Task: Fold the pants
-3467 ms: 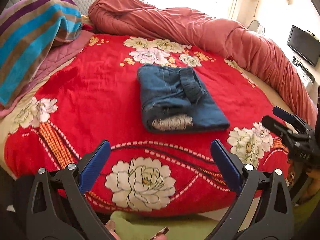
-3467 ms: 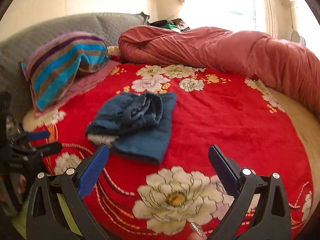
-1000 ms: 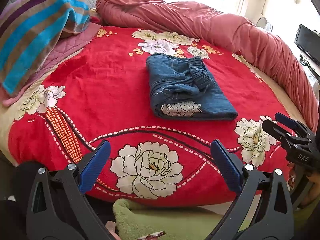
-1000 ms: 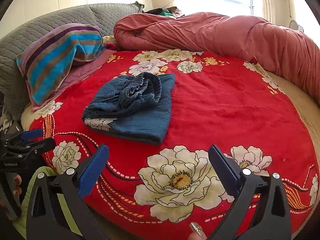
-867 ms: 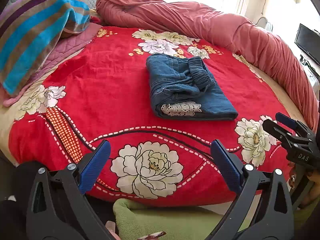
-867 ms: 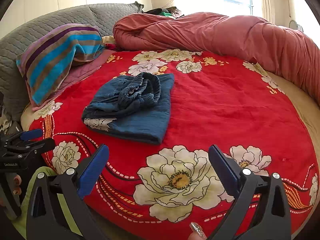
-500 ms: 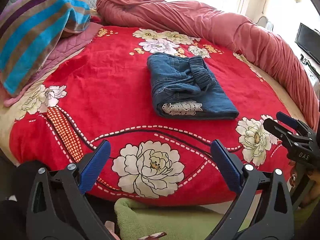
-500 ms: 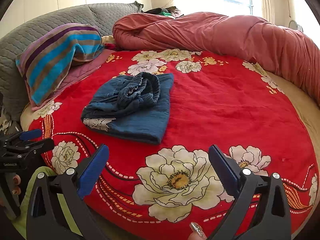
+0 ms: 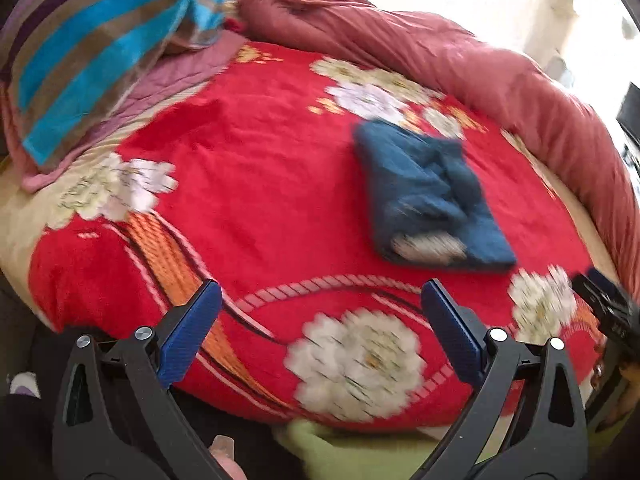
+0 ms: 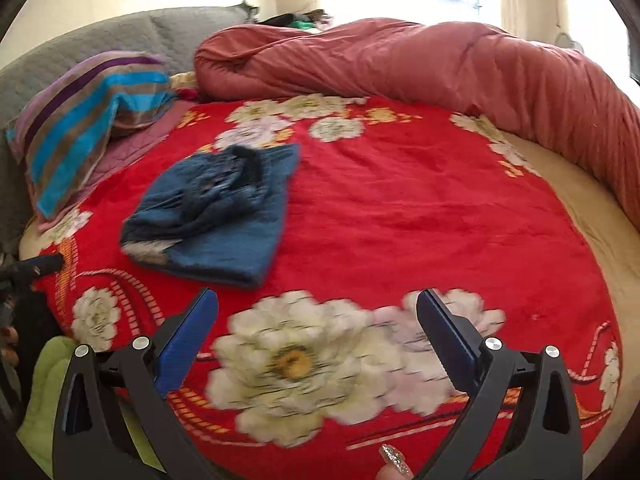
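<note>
The blue denim pants (image 9: 424, 196) lie folded in a compact bundle on the red flowered blanket (image 9: 260, 176), with a pale lace hem at the near end. They also show in the right wrist view (image 10: 220, 208), left of centre. My left gripper (image 9: 320, 332) is open and empty, over the bed's near edge, well short of the pants. My right gripper (image 10: 316, 336) is open and empty, above a large white flower at the near edge. The right gripper's tip (image 9: 608, 304) shows at the right edge of the left wrist view.
A rolled pink-red duvet (image 10: 440, 64) runs along the far and right side of the round bed. A striped towel (image 9: 92, 52) lies on a pink pillow at the left. A grey headboard (image 10: 120, 36) stands behind. Green fabric (image 10: 44, 392) lies below the bed's edge.
Both views are now blurred from motion. The left gripper has swung left, so the pants sit further right in its view. The right gripper has shifted slightly. The pants have not moved.
</note>
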Action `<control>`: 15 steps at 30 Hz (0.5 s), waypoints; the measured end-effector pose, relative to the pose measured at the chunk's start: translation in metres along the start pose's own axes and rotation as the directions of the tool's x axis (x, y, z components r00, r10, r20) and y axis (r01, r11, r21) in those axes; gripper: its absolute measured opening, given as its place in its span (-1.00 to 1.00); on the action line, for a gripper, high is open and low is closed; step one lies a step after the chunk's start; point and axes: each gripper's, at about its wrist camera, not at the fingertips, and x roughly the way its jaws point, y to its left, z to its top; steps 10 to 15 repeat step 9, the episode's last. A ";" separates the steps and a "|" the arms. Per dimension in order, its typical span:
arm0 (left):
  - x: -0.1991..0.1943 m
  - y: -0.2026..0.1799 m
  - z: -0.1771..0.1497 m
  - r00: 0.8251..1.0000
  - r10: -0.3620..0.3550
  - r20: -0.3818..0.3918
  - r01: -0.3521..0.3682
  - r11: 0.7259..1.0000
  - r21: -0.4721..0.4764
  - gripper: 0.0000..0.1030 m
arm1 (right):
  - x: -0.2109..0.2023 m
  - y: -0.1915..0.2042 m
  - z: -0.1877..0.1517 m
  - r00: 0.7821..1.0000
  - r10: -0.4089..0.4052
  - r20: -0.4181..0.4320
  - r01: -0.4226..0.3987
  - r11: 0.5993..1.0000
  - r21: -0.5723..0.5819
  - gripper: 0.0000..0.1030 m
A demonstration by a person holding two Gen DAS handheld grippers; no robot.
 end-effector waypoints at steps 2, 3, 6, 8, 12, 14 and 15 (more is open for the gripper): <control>0.010 0.026 0.018 0.998 0.059 0.001 -0.059 0.997 -0.047 0.82 | 0.010 -0.032 0.006 0.999 -0.035 -0.011 0.035 0.998 0.060 0.91; 0.017 0.043 0.030 0.995 0.099 -0.006 -0.100 0.992 -0.076 0.82 | 0.016 -0.052 0.010 0.998 -0.067 -0.016 0.068 0.993 0.095 0.91; 0.041 0.096 0.065 0.970 0.241 -0.027 -0.242 0.961 -0.130 0.82 | 0.033 -0.122 0.024 0.983 -0.181 -0.035 0.184 0.964 0.192 0.91; 0.059 0.127 0.085 0.946 0.323 -0.039 -0.325 0.934 -0.149 0.82 | 0.044 -0.171 0.033 0.962 -0.266 -0.059 0.272 0.930 0.247 0.91; 0.071 0.146 0.096 0.930 0.365 -0.049 -0.368 0.916 -0.161 0.82 | 0.050 -0.198 0.037 0.945 -0.315 -0.084 0.326 0.905 0.275 0.91; 0.071 0.146 0.096 0.930 0.365 -0.049 -0.368 0.916 -0.161 0.82 | 0.050 -0.198 0.037 0.945 -0.315 -0.084 0.326 0.905 0.275 0.91; 0.071 0.146 0.096 0.930 0.365 -0.049 -0.368 0.916 -0.161 0.82 | 0.050 -0.198 0.037 0.945 -0.315 -0.084 0.326 0.905 0.275 0.91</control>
